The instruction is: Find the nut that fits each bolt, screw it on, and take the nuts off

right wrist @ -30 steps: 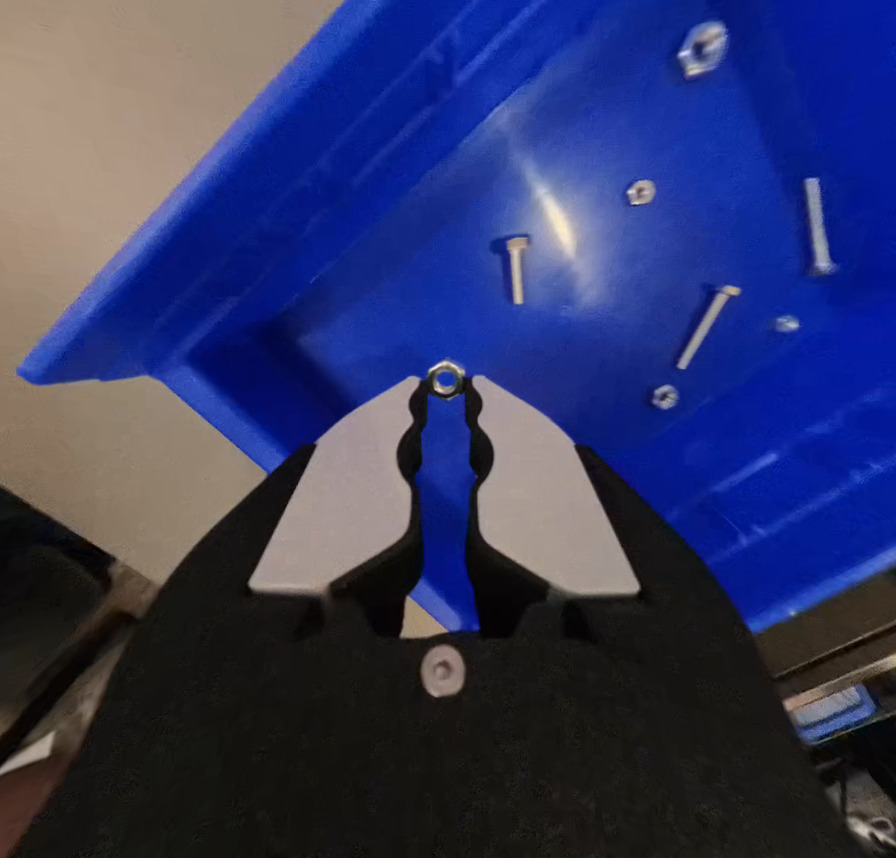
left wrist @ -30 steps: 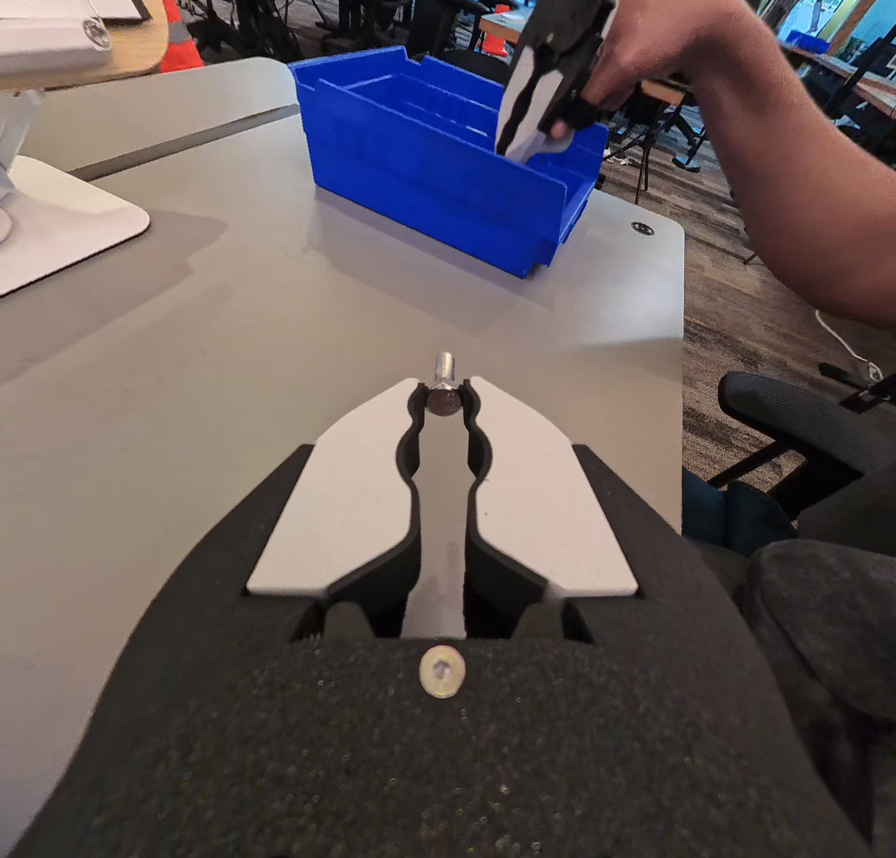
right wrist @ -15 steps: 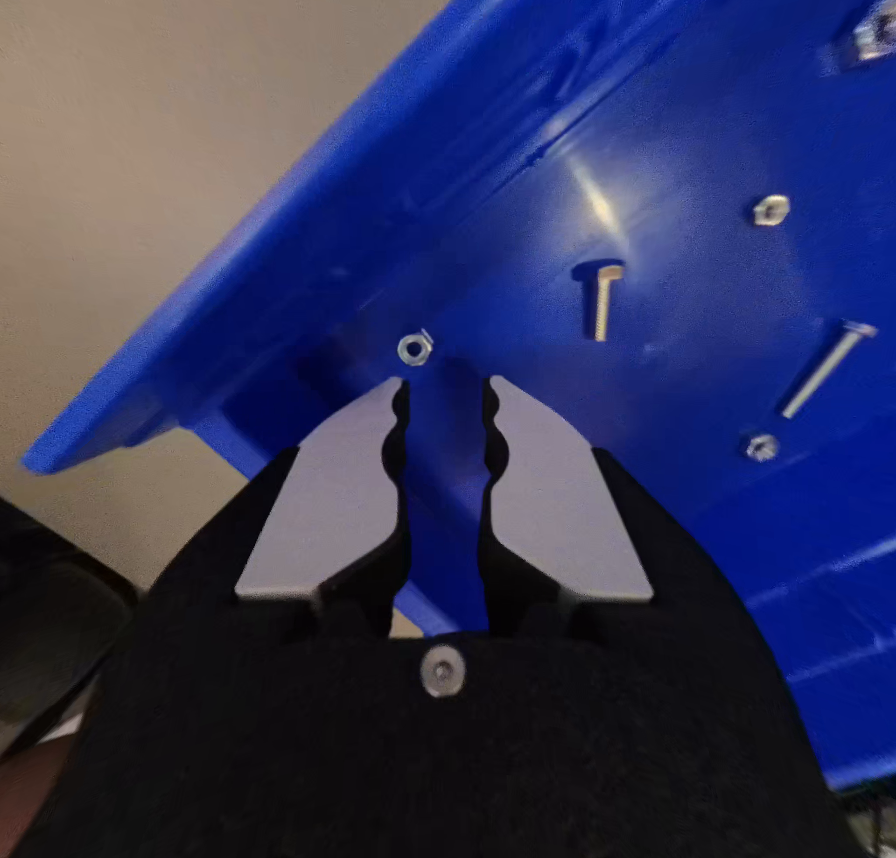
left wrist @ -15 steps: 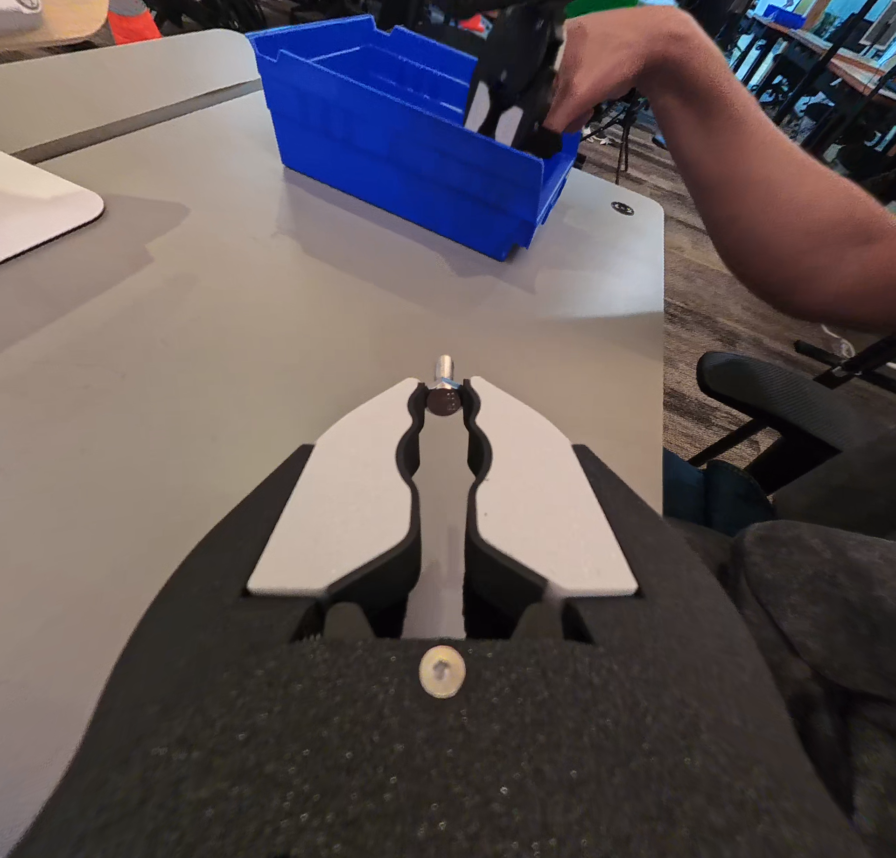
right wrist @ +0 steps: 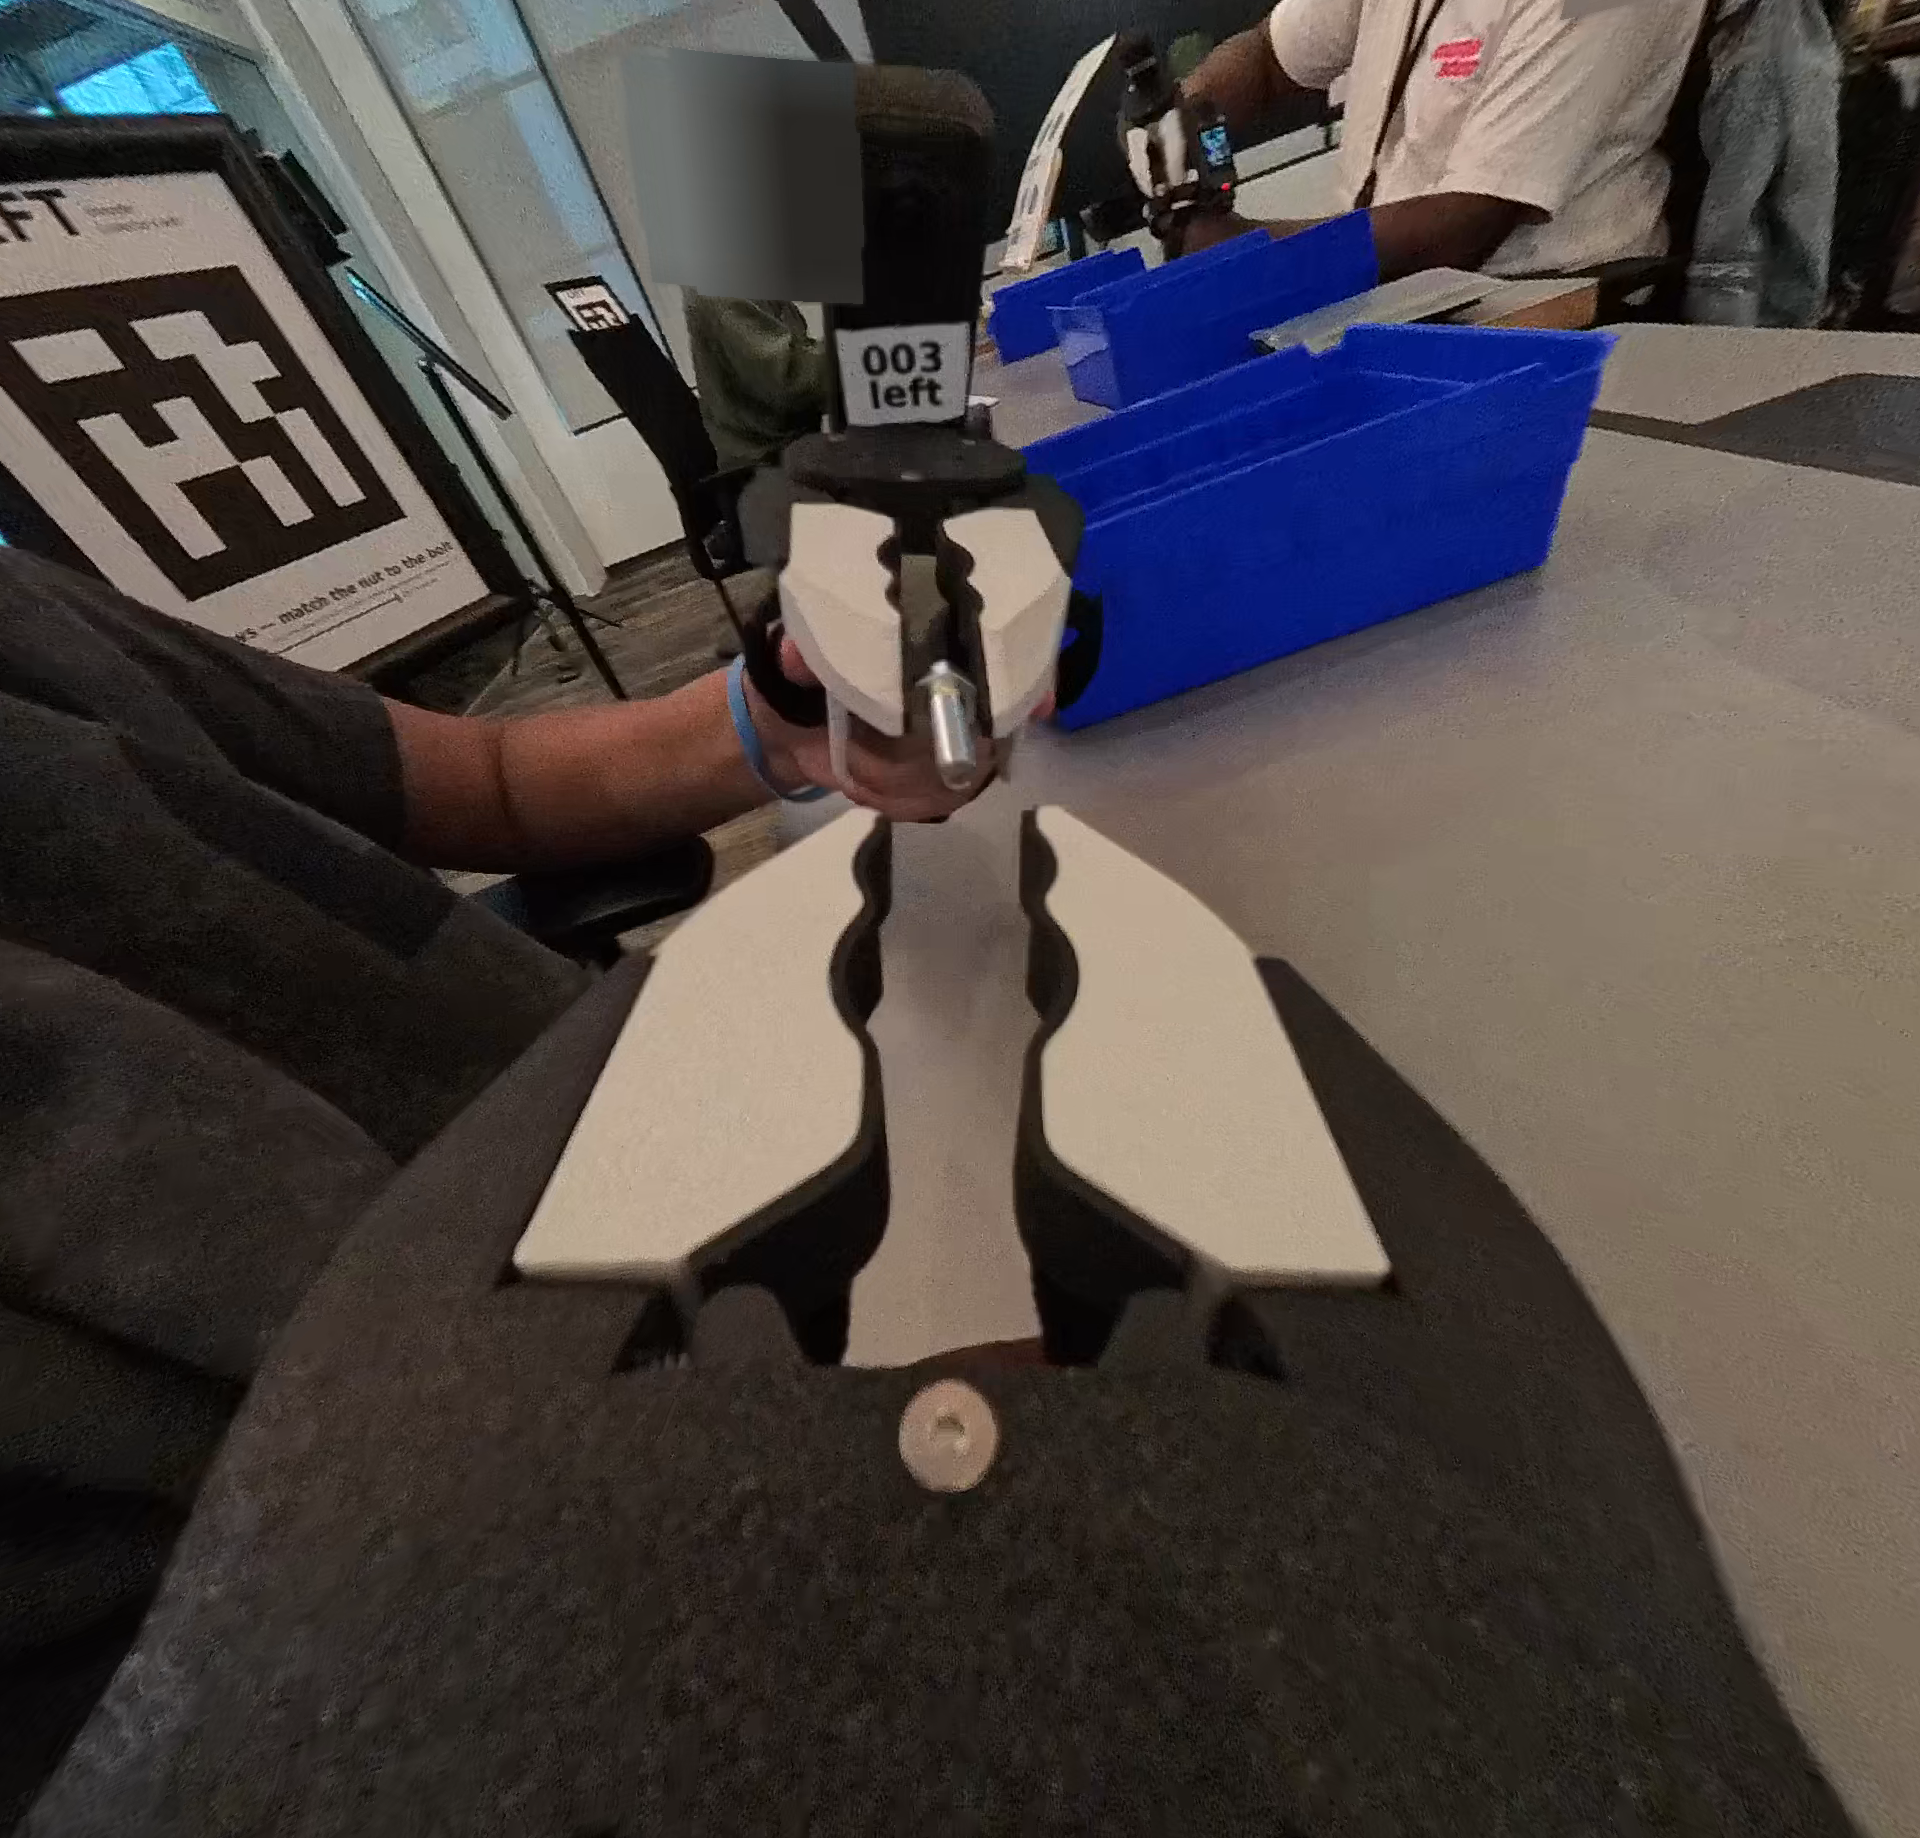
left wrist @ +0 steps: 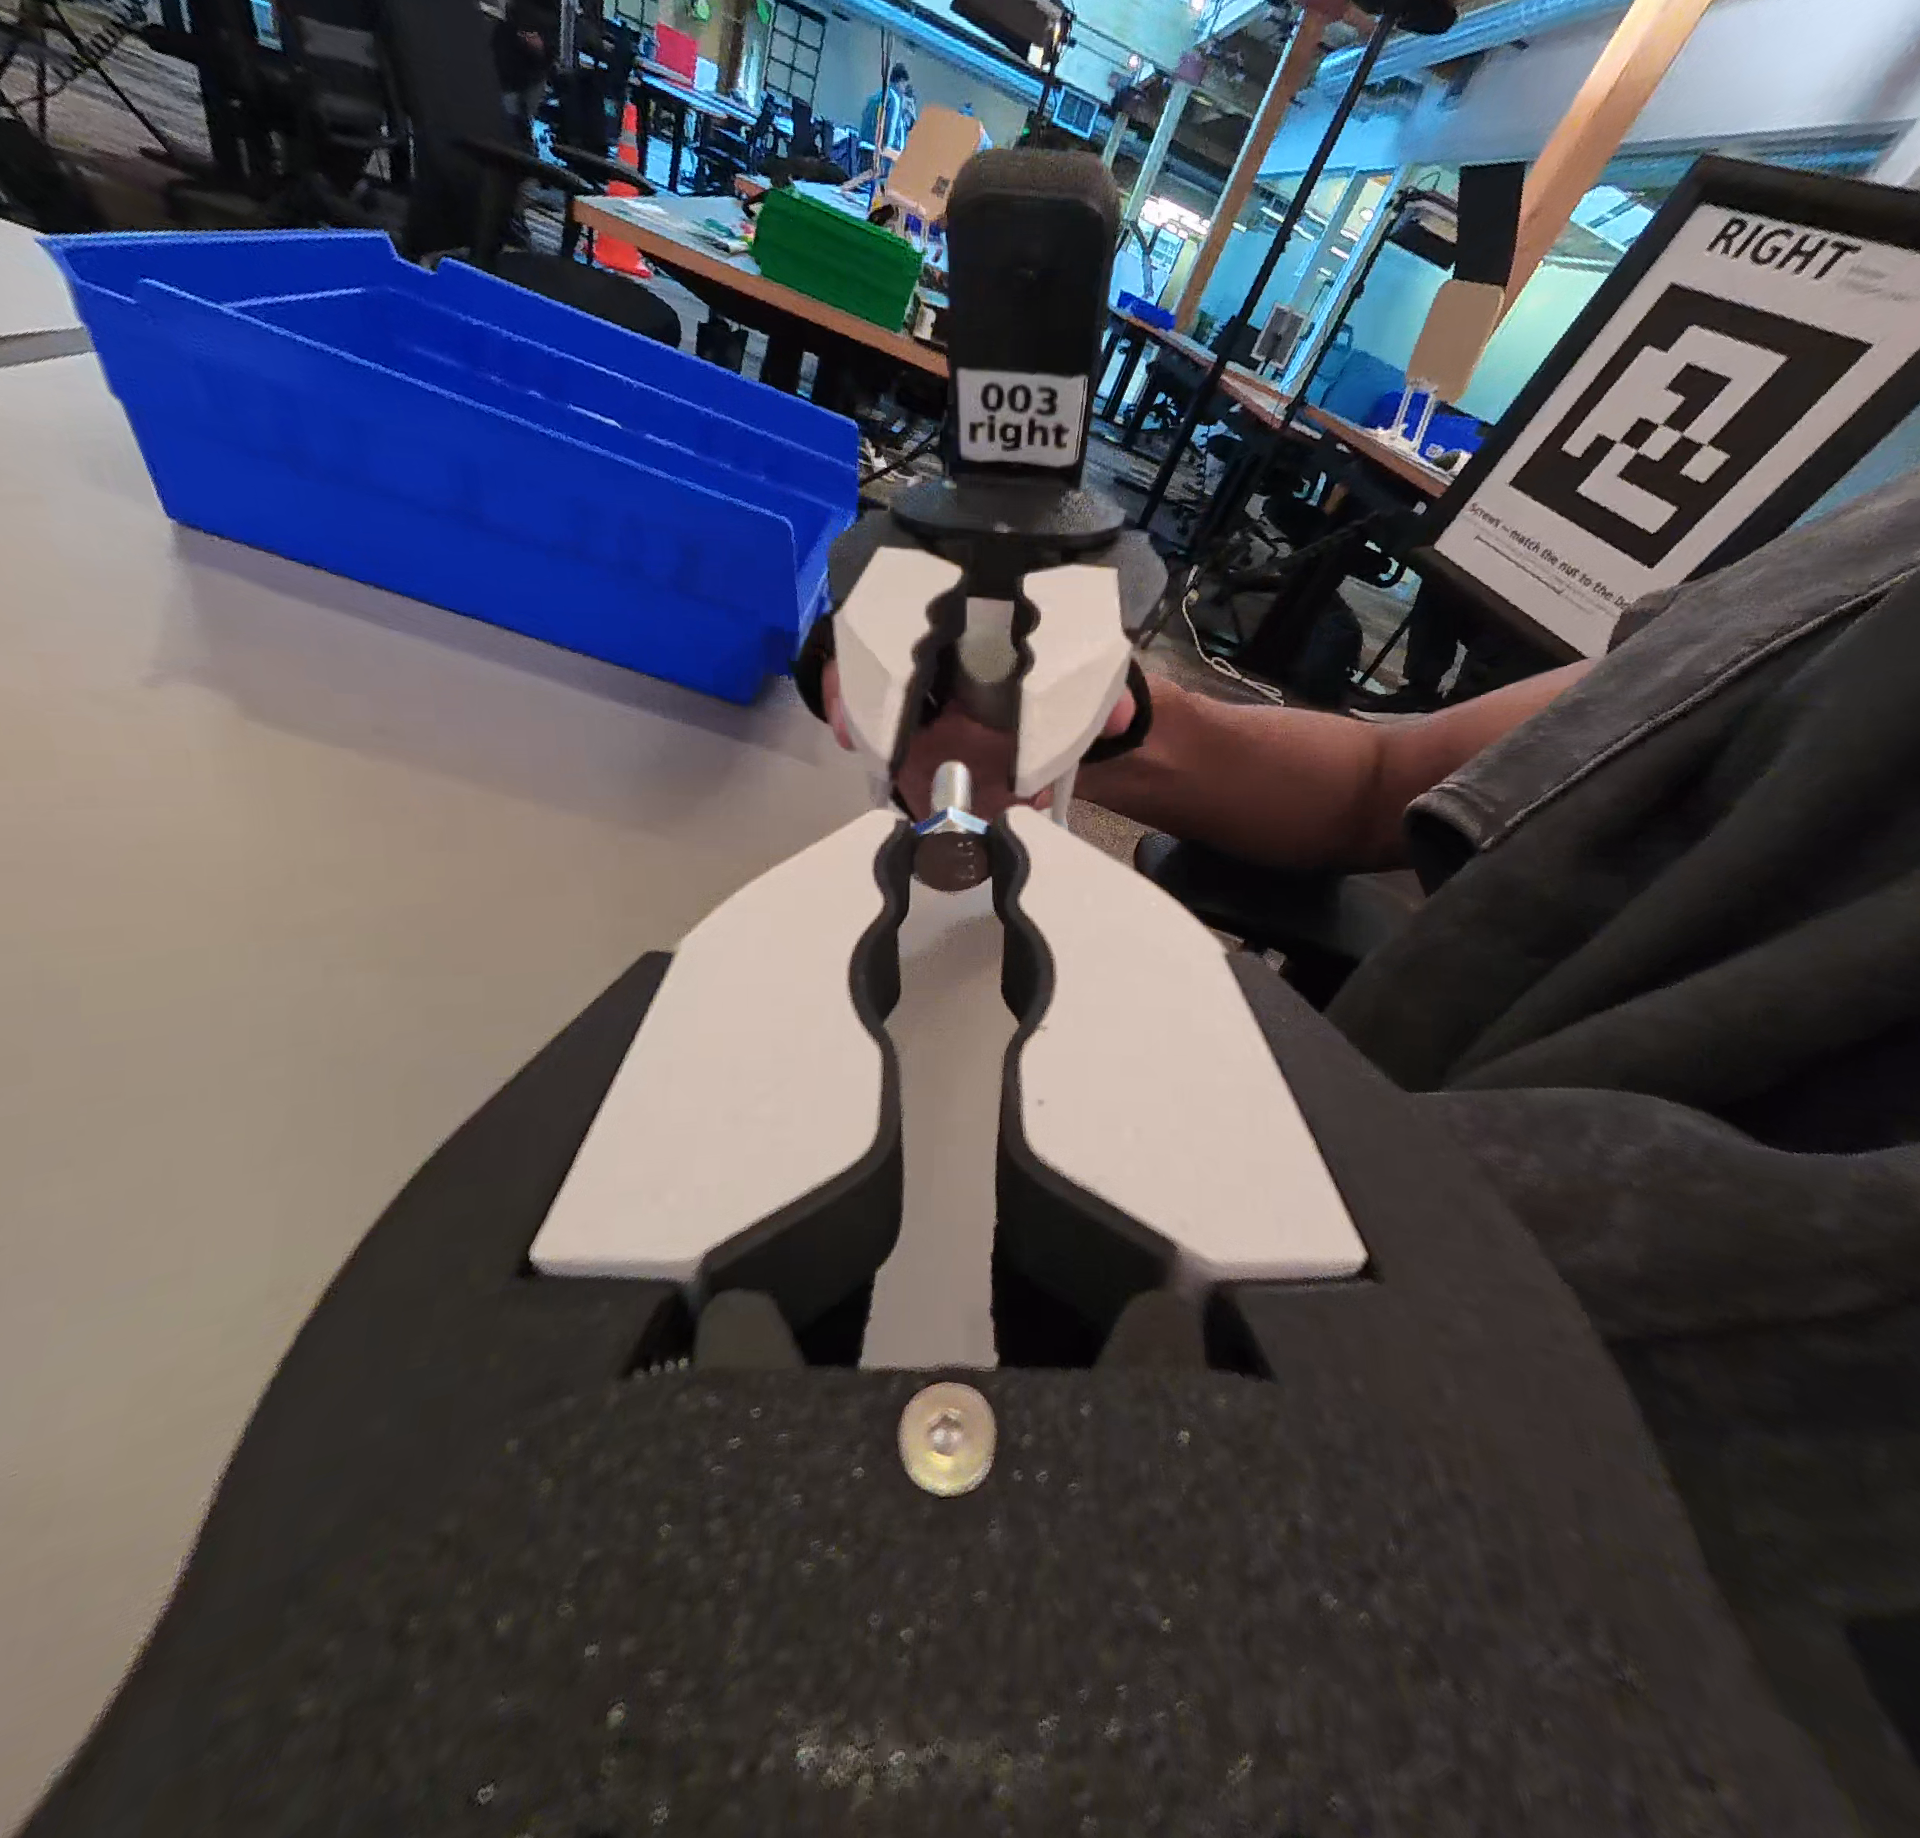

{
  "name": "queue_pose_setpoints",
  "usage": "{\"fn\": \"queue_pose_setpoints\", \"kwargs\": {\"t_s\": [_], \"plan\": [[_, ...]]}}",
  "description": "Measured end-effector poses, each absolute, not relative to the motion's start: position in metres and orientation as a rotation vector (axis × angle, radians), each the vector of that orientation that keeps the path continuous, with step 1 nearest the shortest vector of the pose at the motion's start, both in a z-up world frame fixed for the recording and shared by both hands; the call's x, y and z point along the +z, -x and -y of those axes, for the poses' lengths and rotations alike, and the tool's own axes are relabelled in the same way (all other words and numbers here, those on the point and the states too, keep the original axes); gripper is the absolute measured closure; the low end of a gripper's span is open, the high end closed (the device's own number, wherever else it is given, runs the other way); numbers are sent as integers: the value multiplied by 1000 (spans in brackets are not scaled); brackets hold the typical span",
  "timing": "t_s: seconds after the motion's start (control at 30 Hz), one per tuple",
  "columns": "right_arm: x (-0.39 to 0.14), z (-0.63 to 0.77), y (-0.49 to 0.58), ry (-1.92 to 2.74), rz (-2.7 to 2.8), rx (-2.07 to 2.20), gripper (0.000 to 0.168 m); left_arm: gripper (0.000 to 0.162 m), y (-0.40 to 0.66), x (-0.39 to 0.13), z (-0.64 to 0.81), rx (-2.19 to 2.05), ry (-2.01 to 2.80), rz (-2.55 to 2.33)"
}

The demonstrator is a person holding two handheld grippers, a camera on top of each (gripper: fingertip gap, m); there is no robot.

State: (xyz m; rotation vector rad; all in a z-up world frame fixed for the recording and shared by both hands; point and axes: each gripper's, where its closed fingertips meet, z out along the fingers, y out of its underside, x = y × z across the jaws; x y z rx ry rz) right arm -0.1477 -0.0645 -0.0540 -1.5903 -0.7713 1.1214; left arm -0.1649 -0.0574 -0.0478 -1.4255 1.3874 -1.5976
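My left gripper (left wrist: 951, 832) pinches the short shiny metal bolt (left wrist: 948, 832) by its head, above the grey table (left wrist: 312, 905). My right gripper (right wrist: 956, 827) is open, empty. It's hard, slippery; hold tight.

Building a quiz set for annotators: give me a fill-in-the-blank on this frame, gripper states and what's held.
1. The left gripper is shut on a ____.
2. The right gripper has its jaws open and holds ____.
3. The two grippers point at each other above the grey ____.
4. The storage bin standing on the table is ____ in colour.

Missing words: bolt; nothing; table; blue
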Motion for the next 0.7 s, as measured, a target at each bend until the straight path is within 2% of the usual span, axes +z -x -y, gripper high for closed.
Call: {"fn": "queue_pose_setpoints", "kwargs": {"t_s": [0.1,0.23,0.33,0.5,0.6,0.63,0.7], "plan": [[-53,65,155,1594,784,1137,149,148,164,-51,63,-1588,1420,-1419],[-60,66,160,1626,808,1133,146,148,160,-58,66,-1588,1435,-1448],[-67,67,163,1648,833,1108,160,148,158,-60,69,-1610,1439,-1455],[-62,68,156,1639,864,1000,160,146,156,-61,69,-1581,1440,-1459],[-48,56,123,1666,799,917,160,116,157,-57,65,-1559,1454,-1426],[-40,50,101,1679,753,856,160,110,158,-58,62,-1545,1473,-1421],[-15,41,41,1718,633,740,161,111,160,-57,59,-1520,1475,-1423]]}}
